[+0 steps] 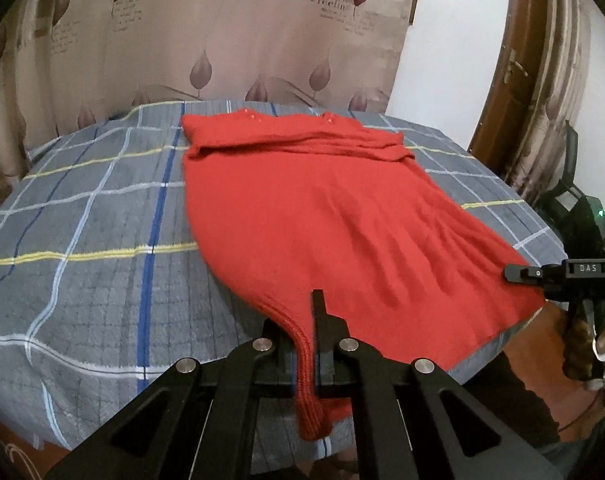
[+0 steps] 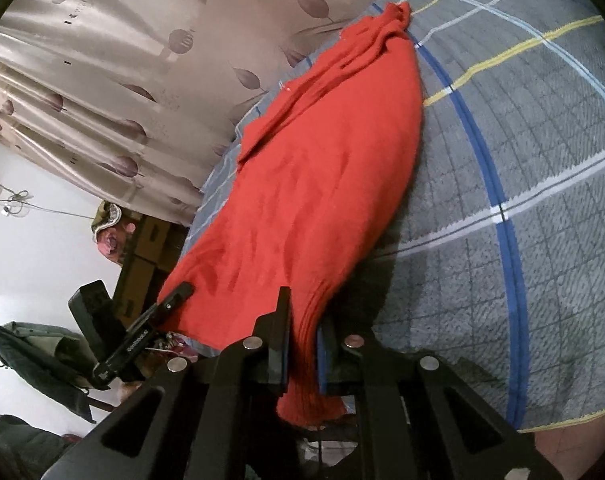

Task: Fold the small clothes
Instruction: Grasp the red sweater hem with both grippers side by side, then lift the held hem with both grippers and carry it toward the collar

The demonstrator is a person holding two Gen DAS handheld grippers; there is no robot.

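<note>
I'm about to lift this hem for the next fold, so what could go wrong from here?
1. The left gripper pinches only the ribbed edge of the red garment; a hard pull may slip it free.
2. The right gripper also holds just the hem, so uneven lifting could skew the fold.
3. The top part is already bunched near the curtain; dragging across the plaid sheet may rumple it more.
</note>
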